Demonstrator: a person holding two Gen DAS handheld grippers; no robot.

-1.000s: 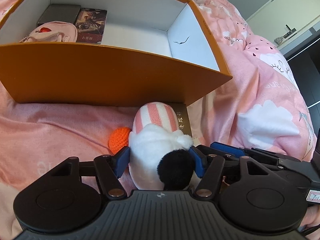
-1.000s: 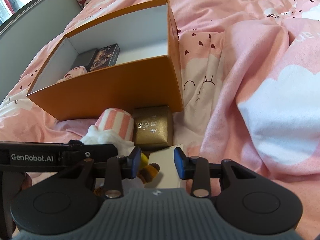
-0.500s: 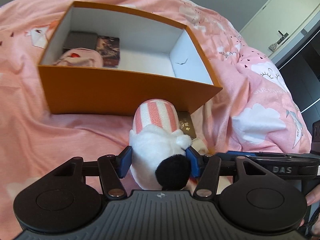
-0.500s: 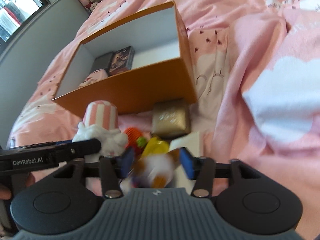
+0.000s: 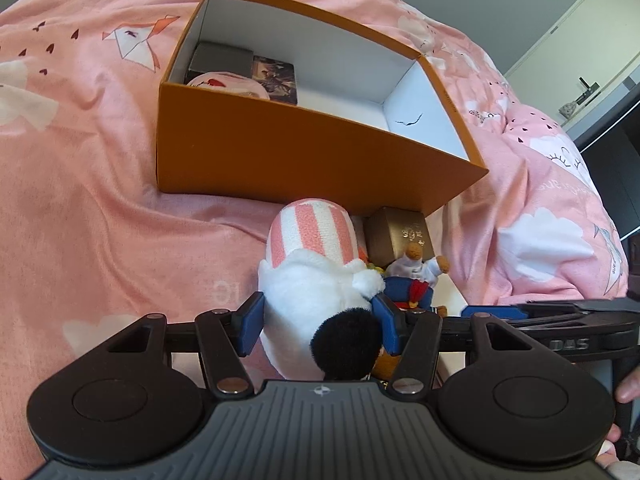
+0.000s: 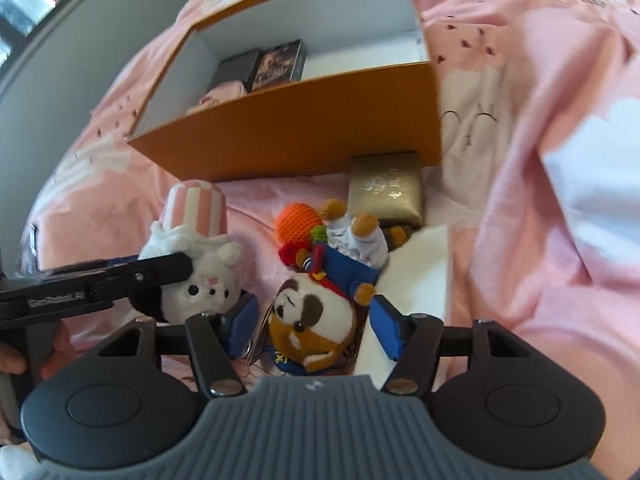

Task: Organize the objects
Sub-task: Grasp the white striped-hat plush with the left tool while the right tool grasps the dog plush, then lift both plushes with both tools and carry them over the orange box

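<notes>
My left gripper (image 5: 318,322) is shut on a white plush toy (image 5: 316,280) with a pink-and-white striped hat, lifted above the bed; it also shows in the right wrist view (image 6: 196,256). My right gripper (image 6: 312,326) is shut on a brown-and-white bear doll (image 6: 316,316) in blue clothes, hanging head toward the camera; it also shows in the left wrist view (image 5: 416,276). The open orange box (image 5: 304,152) lies ahead of both grippers. It holds a pink pouch (image 5: 224,82), a dark picture box (image 5: 276,80) and a grey box (image 5: 220,58).
A gold box (image 6: 386,188) lies by the orange box's front right corner, with an orange crochet ball (image 6: 298,224) and a white card (image 6: 412,276) near it. Pink bedding (image 5: 100,208) surrounds everything. A wall and window are at the left.
Both grippers have risen and pulled back from the orange box. The left carries the white plush up; the right has closed on the bear doll and lifted it.
</notes>
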